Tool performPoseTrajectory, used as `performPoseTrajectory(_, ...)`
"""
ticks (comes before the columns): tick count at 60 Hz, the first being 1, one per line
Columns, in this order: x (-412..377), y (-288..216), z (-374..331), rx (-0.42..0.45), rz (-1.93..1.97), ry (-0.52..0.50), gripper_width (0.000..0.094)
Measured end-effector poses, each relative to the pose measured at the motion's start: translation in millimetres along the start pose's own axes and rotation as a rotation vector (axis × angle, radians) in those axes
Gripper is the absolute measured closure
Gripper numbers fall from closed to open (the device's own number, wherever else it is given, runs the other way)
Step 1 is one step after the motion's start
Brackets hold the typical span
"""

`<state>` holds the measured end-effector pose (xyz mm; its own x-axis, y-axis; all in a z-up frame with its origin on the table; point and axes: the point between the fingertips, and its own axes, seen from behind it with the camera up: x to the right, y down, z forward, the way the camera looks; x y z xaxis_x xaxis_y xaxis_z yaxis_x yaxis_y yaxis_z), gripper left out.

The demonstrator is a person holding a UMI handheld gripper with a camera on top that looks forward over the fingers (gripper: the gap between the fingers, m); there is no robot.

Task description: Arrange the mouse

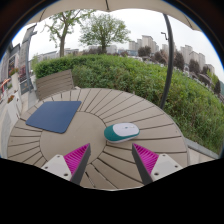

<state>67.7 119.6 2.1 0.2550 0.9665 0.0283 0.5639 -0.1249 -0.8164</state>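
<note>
A teal and white mouse (122,131) lies on the round wooden slatted table (95,105), just ahead of my fingers and a little right of the middle. A dark blue mouse mat (54,116) lies flat on the table to the left of the mouse, apart from it. My gripper (112,160) is open above the table's near part, with nothing between its pink pads (76,157). The fingers stand short of the mouse and do not touch it.
A wooden chair (55,83) stands at the table's far left side. A thin metal pole (167,45) rises beyond the table at the right. A green hedge (140,75) runs behind the table, with trees and buildings further off.
</note>
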Motion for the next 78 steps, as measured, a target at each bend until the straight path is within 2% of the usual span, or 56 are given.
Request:
performPoseTrajectory(24,-2,-41,83,-0.057,0.055,-0.065,0.0084)
performPoseTrajectory(42,-7,-52,108,-0.078,0.004,-0.047,0.0088)
performPoseTrajectory(44,-8,-51,108,-0.081,0.009,-0.043,0.011)
performPoseTrajectory(46,-7,-51,108,-0.082,0.009,-0.038,0.017)
performPoseTrajectory(47,-5,-52,109,-0.083,0.007,-0.033,0.0235)
performPoseTrajectory(49,-1,-52,109,-0.083,-0.001,-0.013,0.0423)
performPoseTrajectory(52,-4,-52,109,-0.106,0.001,-0.015,0.0476)
performPoseTrajectory(60,-16,-71,101,-0.138,0.011,-0.026,0.0494)
performPoseTrajectory(71,-90,-162,84,-0.02,-0.01,-0.118,0.0495)
performPoseTrajectory(78,-153,-183,89,-0.013,-0.005,-0.157,0.0496)
